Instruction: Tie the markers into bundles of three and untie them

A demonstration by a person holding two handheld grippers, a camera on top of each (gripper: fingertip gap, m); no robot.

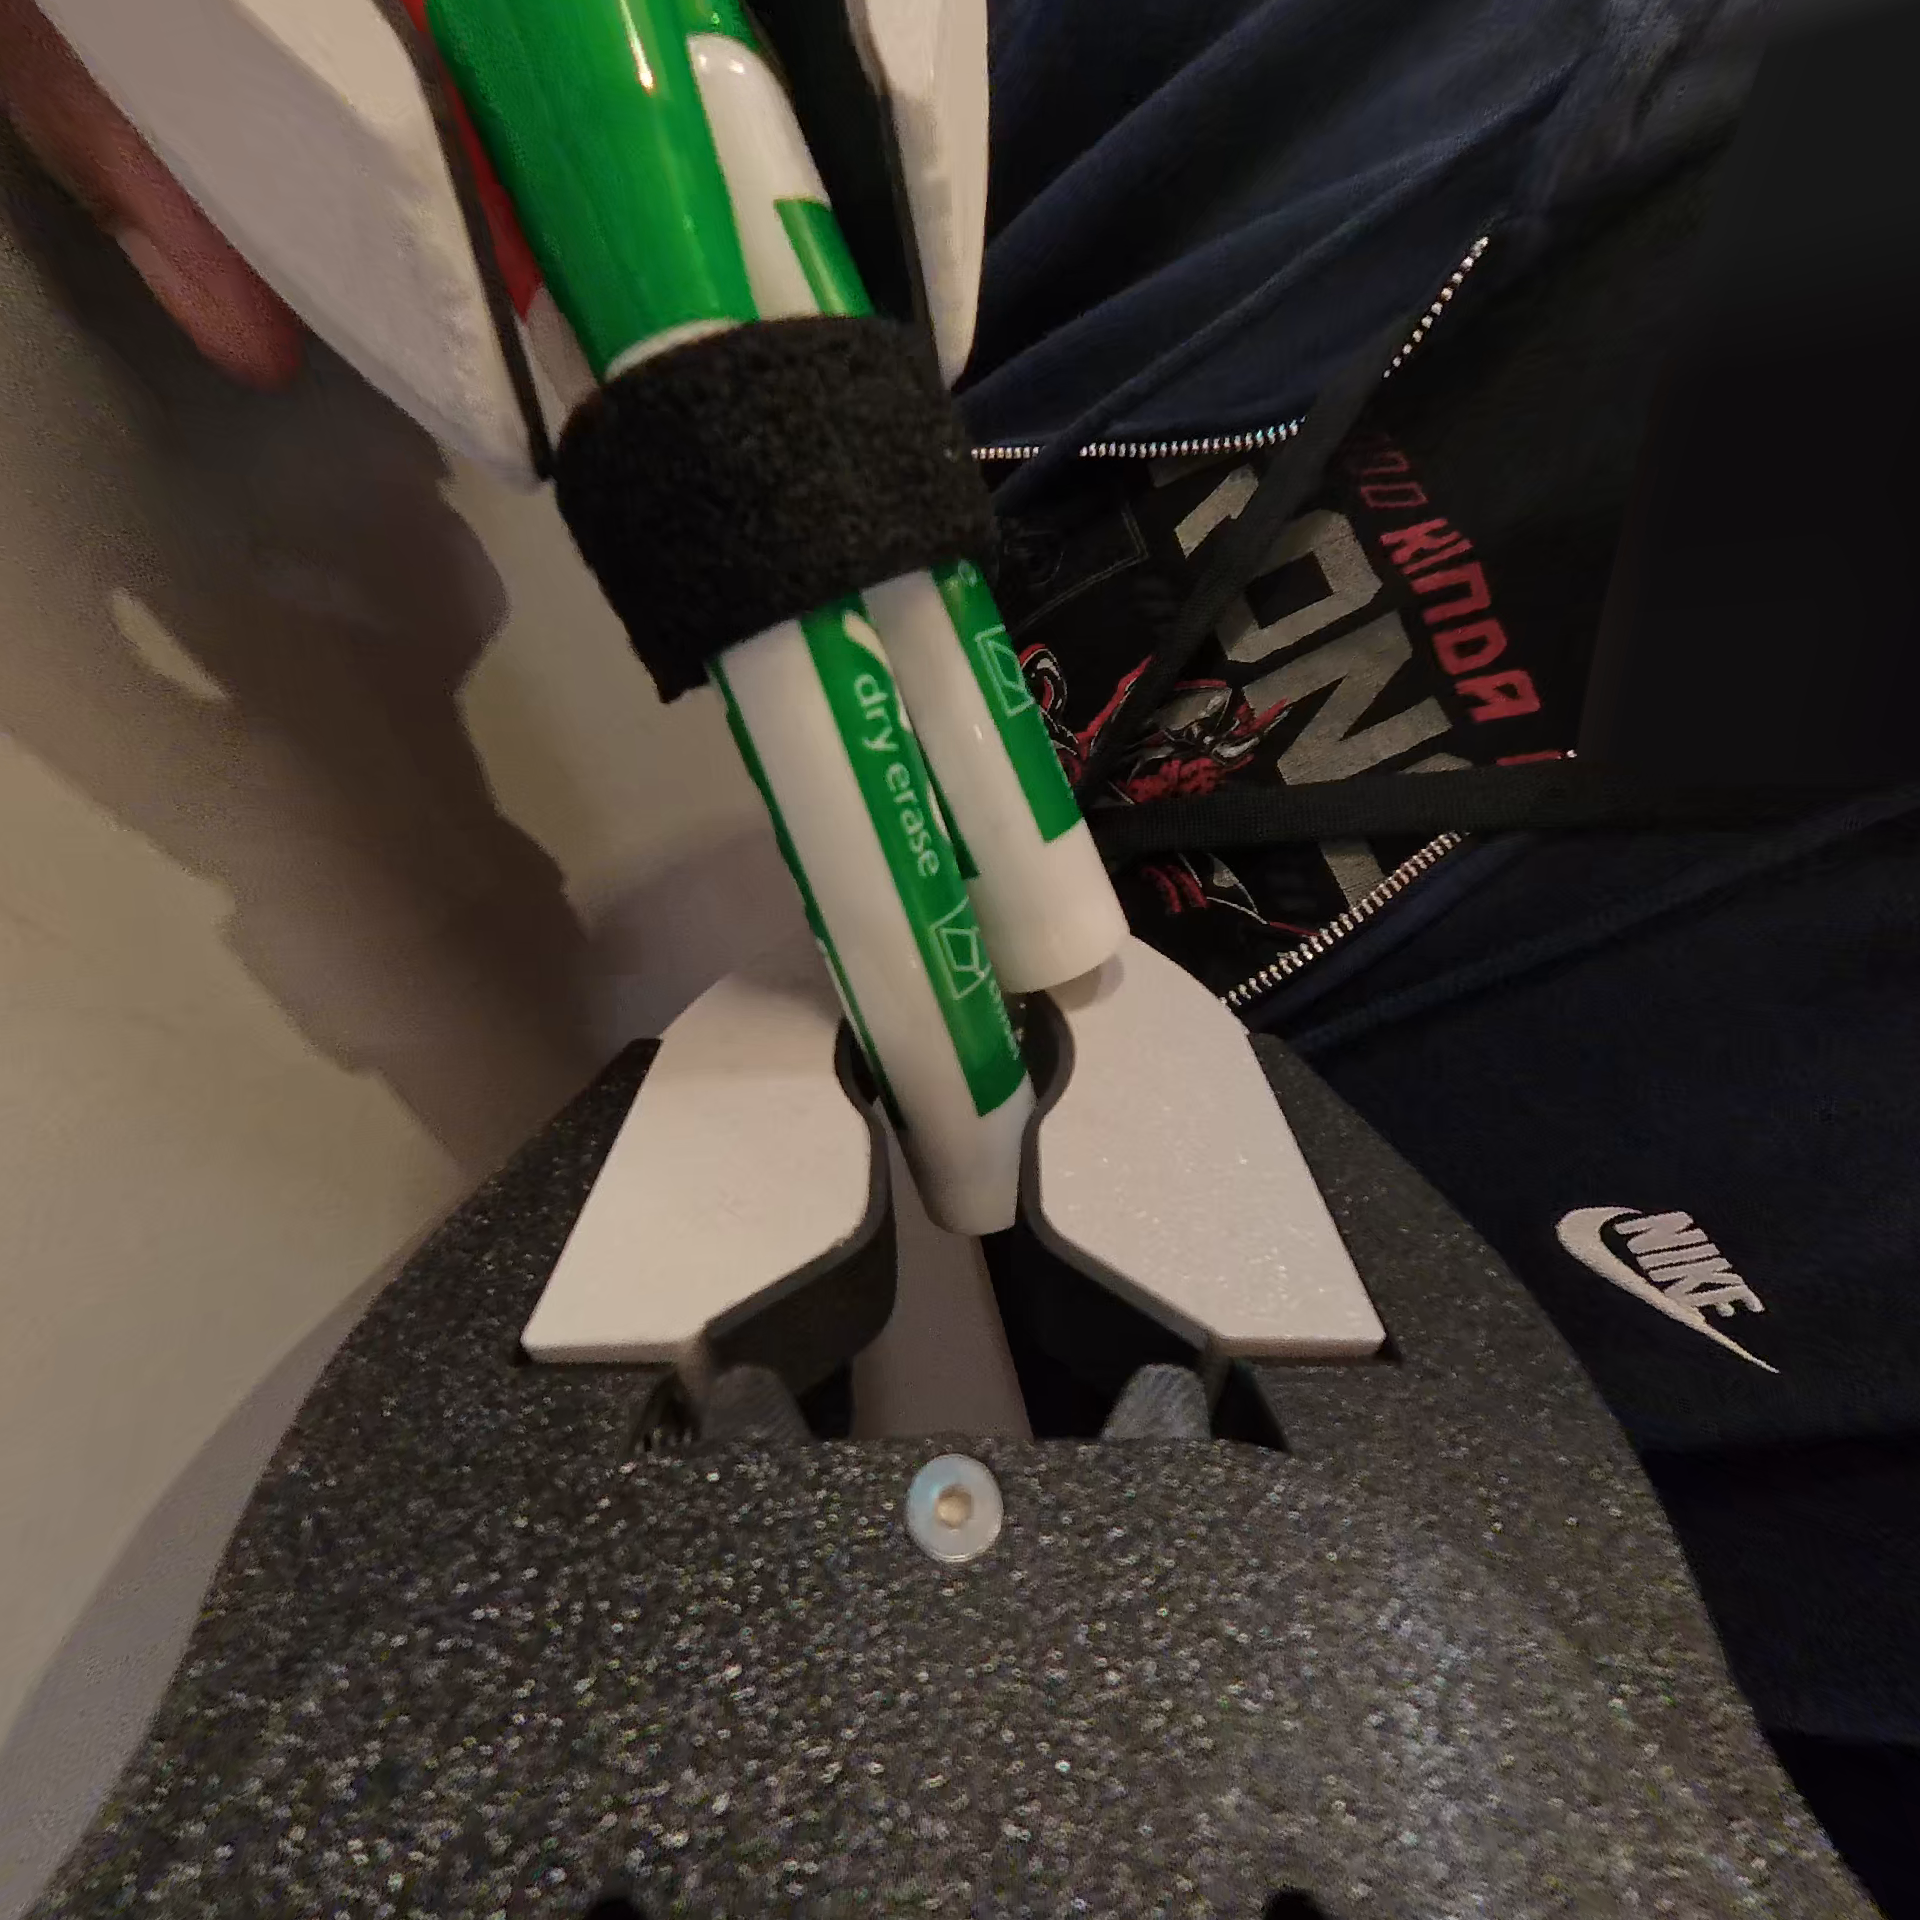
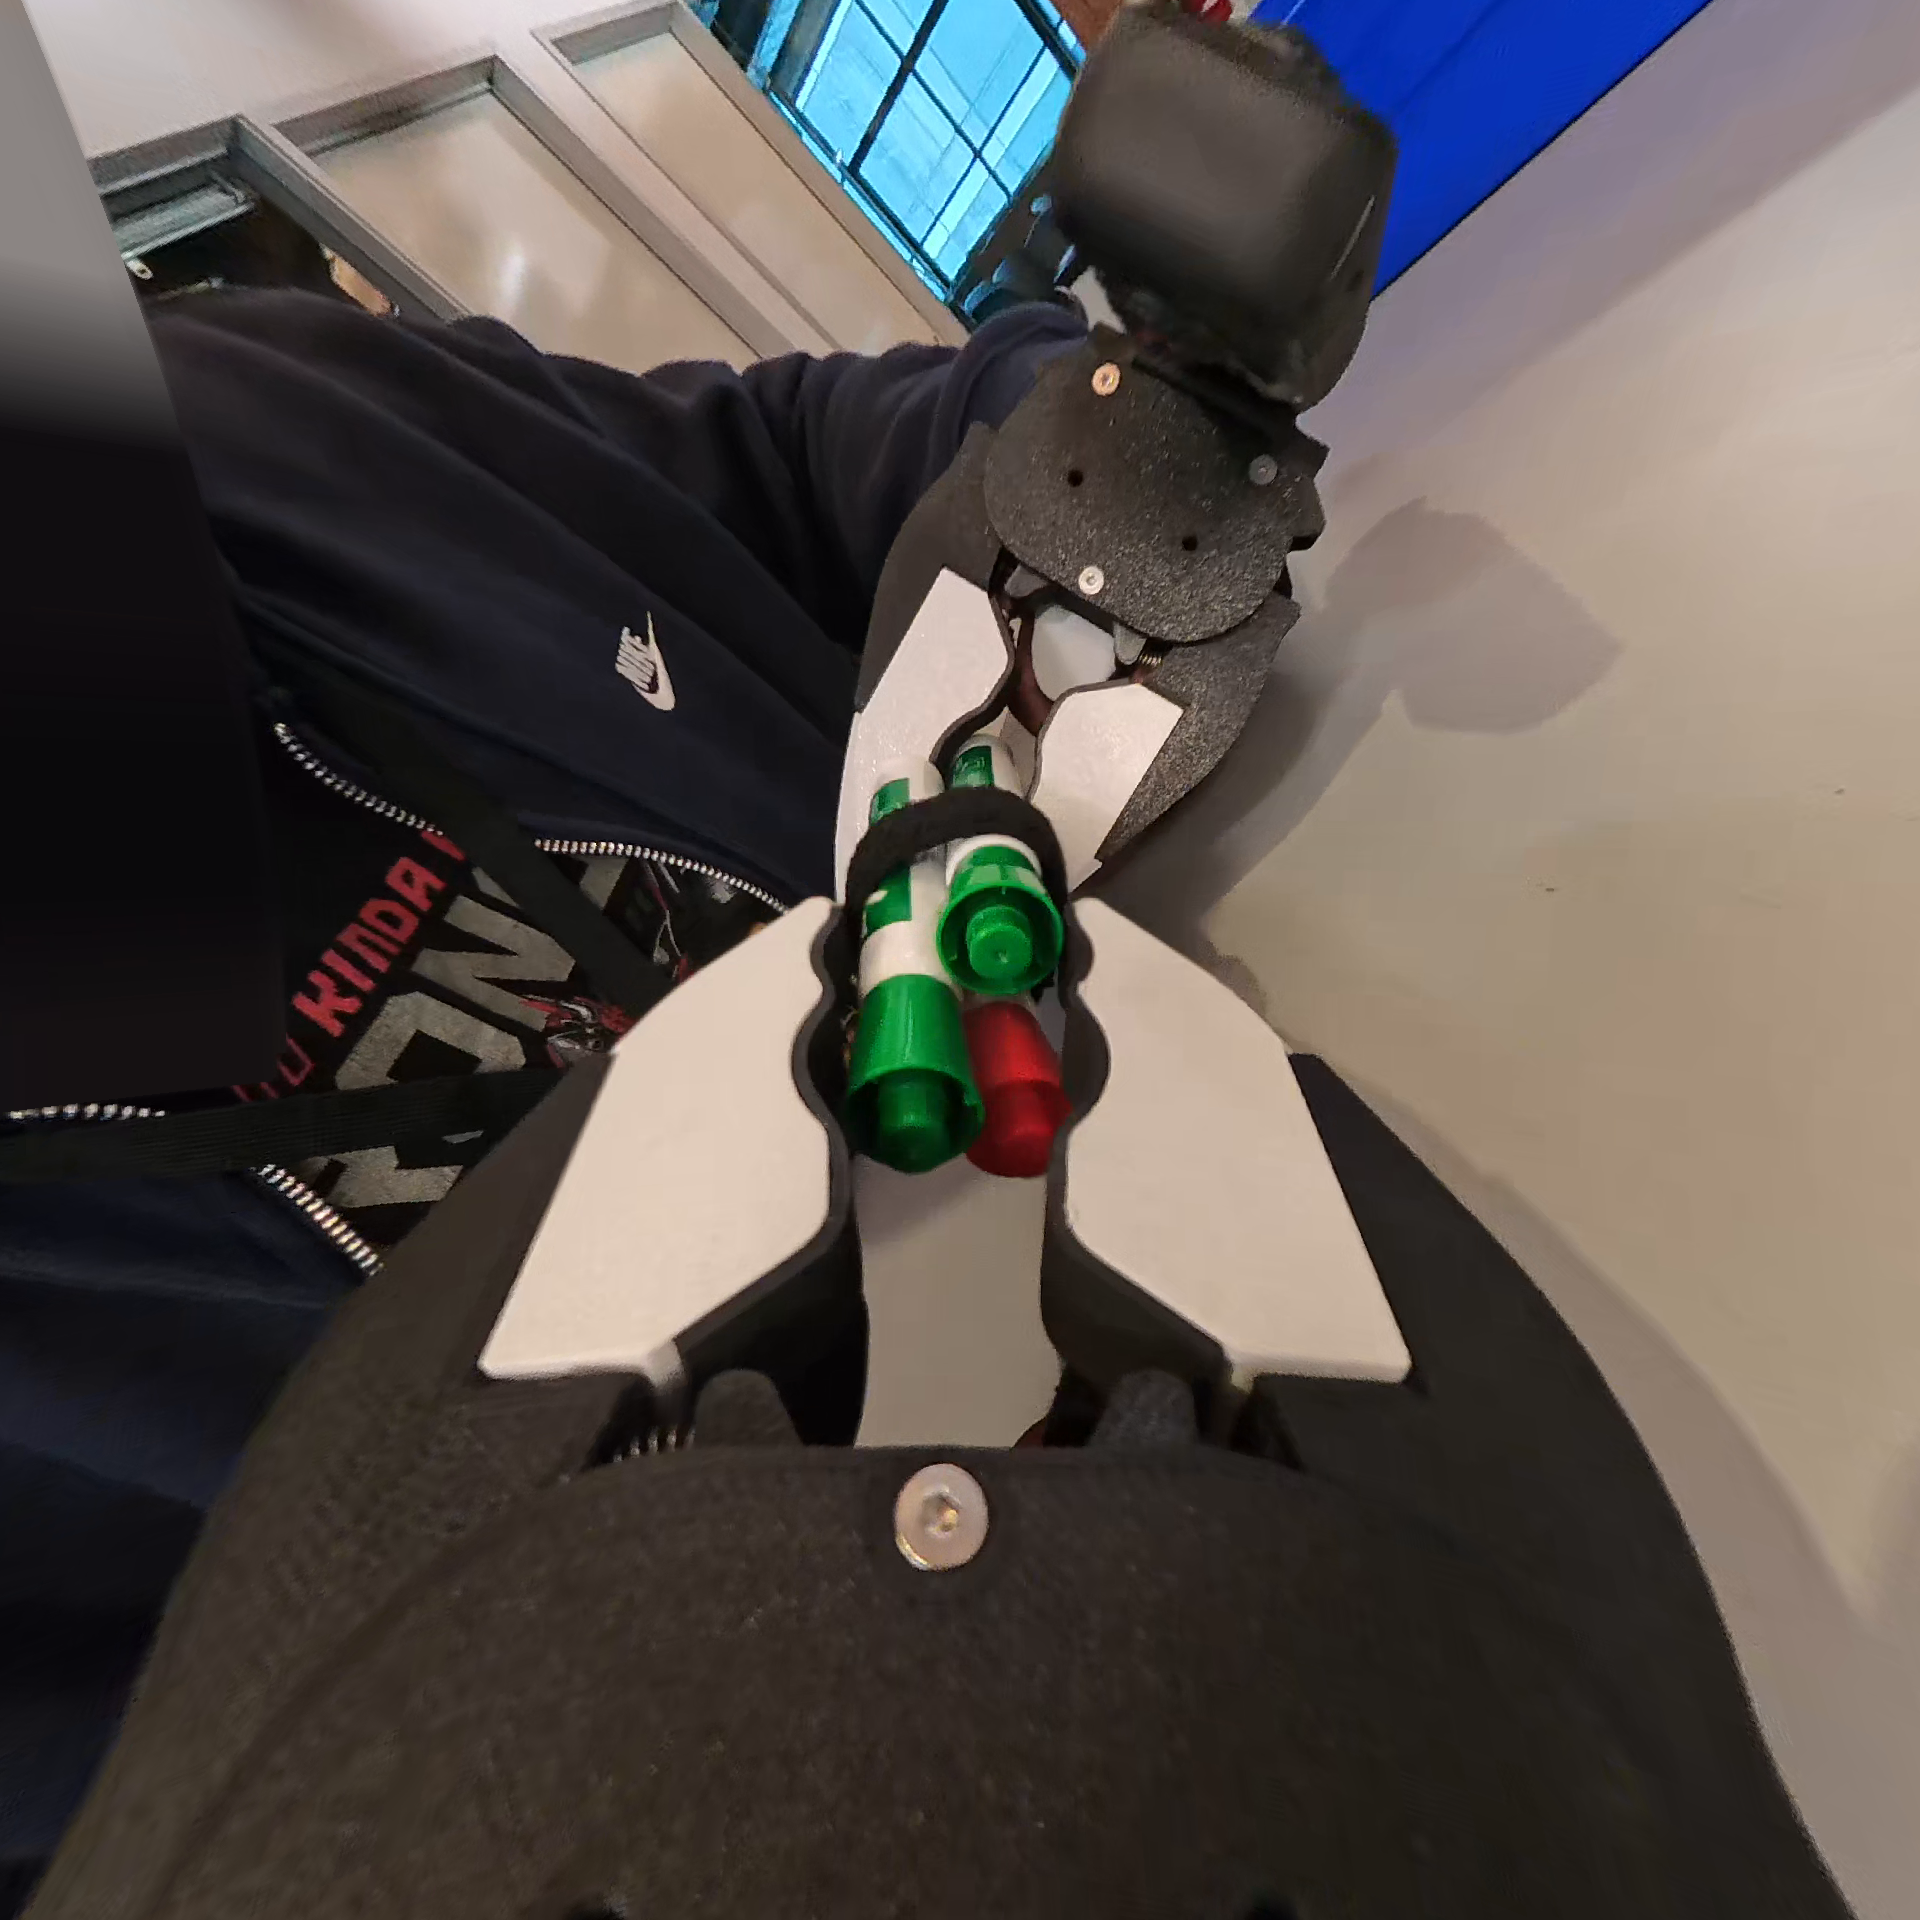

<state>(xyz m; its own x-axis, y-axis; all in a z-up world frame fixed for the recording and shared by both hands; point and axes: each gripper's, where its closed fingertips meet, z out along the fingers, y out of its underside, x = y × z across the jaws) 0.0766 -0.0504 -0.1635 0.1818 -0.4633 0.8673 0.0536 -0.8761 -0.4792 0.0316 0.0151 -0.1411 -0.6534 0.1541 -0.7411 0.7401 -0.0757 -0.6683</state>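
Bundle of three dry-erase markers [image 1: 883,852] bound by black hook-and-loop strap [image 1: 769,509], clamped endwise between left gripper [image 1: 951,1049] and right gripper [image 2: 951,997]. Tying judged complete; next: peel strap's free end.

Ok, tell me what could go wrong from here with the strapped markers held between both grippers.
1. The left gripper pinches only one marker's tail; the shorter white end sits outside its fingers, so the bundle could pivot.
2. The black strap lies just beside the right gripper; pulling apart might slide it off.
3. The markers are in midair, so any slip drops them.
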